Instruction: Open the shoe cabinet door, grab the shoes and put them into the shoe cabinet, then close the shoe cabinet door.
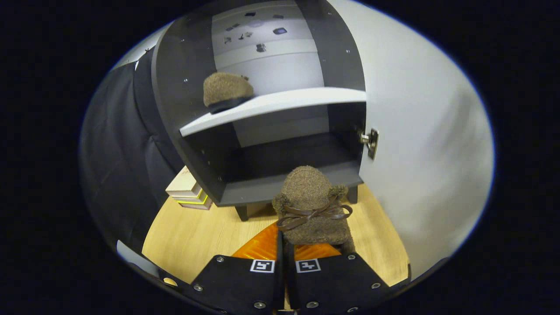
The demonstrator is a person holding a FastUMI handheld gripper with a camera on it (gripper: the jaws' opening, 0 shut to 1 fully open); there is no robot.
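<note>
Shoe [311, 205] pinched in tongs [285, 251], toe toward cabinet [280, 186]

Stacked books [189, 192] on wooden floor [197, 236]

shelf shoe [226, 89] partly hidden, books [189, 191] half hidden

Held shoe [311, 205]: rough, fuzzy, fleece-like cloth, matt; thin smooth leather-look bow [313, 214] across front. Second shoe [226, 89] on shelf: same nubbly cloth, smooth dark sole edge. Shoe cabinet [183, 109]: smooth matt board panels; shelf [271, 107] pale, smooth. Door [420, 144]: smooth matt pale surface. Hinge [371, 141]: shiny metal. Floor [197, 236]: wood-grain, slight sheen. Gripper [284, 267]: matt plates with metal screws, fingers pinched on shoe's rear cloth. Books [188, 192]: paper.
</note>
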